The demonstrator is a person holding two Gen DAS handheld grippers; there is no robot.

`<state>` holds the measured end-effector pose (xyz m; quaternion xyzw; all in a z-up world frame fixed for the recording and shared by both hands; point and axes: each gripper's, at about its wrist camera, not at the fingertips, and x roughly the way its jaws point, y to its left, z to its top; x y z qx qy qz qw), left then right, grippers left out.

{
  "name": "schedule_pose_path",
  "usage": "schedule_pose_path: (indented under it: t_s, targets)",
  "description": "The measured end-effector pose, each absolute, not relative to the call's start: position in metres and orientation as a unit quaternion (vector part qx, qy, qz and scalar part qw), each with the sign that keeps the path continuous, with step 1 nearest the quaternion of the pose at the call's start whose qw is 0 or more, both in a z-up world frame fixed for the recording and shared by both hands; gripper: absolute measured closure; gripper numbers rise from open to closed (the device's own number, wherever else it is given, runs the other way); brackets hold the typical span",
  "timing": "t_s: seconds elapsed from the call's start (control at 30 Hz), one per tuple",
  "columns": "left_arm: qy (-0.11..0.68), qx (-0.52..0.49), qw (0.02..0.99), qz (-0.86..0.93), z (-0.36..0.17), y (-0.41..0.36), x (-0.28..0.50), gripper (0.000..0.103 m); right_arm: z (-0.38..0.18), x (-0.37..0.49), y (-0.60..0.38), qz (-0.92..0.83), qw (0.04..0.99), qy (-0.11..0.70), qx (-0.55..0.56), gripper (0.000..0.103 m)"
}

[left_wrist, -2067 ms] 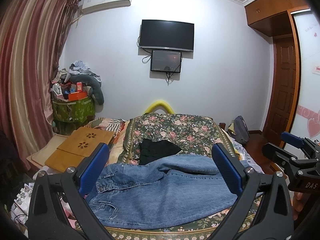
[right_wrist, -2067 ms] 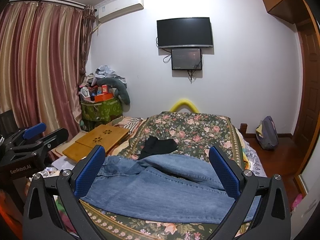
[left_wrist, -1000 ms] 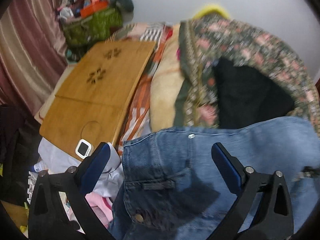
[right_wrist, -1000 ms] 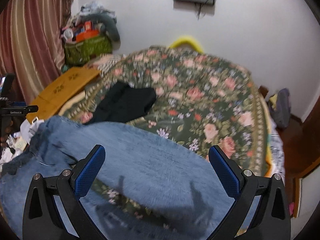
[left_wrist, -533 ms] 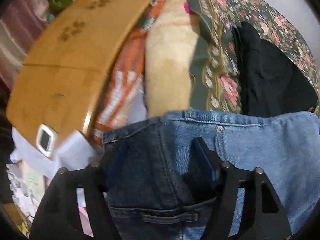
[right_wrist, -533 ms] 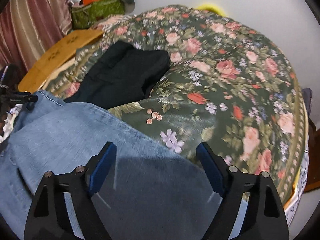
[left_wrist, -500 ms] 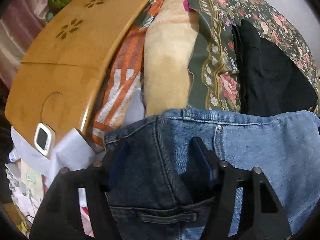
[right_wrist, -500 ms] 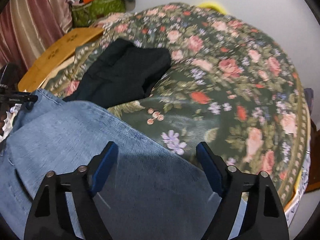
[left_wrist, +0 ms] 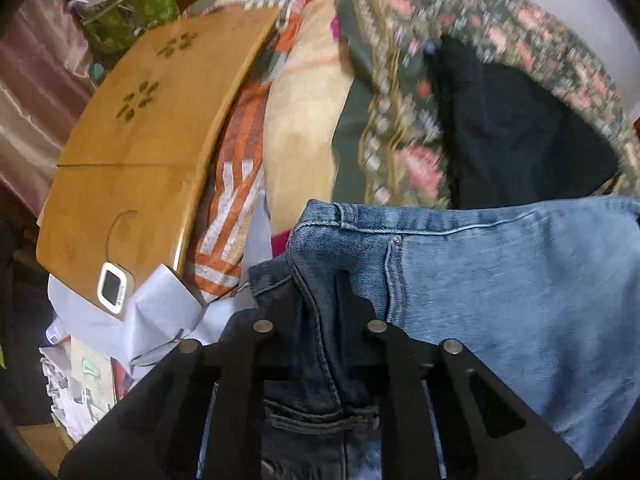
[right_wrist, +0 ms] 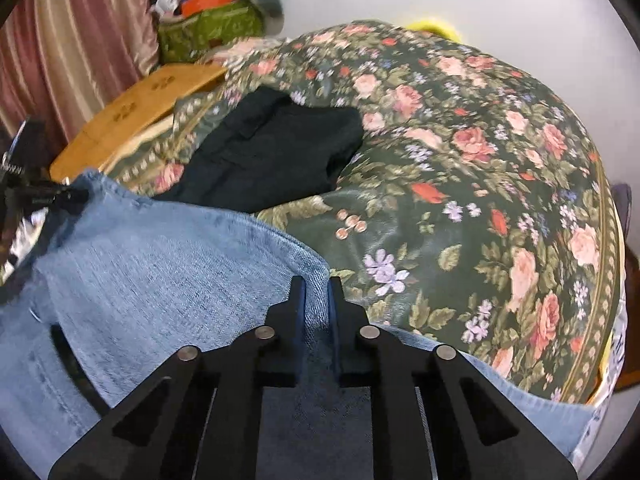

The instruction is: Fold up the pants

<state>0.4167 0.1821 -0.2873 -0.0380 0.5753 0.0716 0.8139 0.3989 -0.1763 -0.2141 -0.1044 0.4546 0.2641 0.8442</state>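
Both grippers clamped on jeans atop floral bedspread.

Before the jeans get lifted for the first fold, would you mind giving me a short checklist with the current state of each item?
1. Left gripper closed on the jeans at the waistband: ok, denim is pinched between its fingers.
2. Right gripper closed on the jeans' edge: ok, a fold of denim sits between the jaws.
3. Grip depth enough to survive a lift: cannot tell.
4. Black garment clear of the jeans: not ok, the denim appears to overlap its near edge.
5. Bare floral bedspread beyond the jeans to fold onto: ok.
6. Both leg hems aligned: cannot tell, they are out of view.
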Motion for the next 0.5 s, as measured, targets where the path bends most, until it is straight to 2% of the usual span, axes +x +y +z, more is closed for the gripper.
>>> schedule_pose_path:
  t_s: [0.2,0.5]
  targets:
    - [0.499,-0.034,0.864,0.052,-0.211,0.167,0.397,0.091,-0.166,0.382,-0.195,0.232,0.881,0.4,-0.098,0.096]
    - [0.47,-0.026,0.881,0.05,-0.182,0.158,0.347,0.09,-0.119,0.306,-0.211,0.243,0.892,0.363,-0.113,0.097]
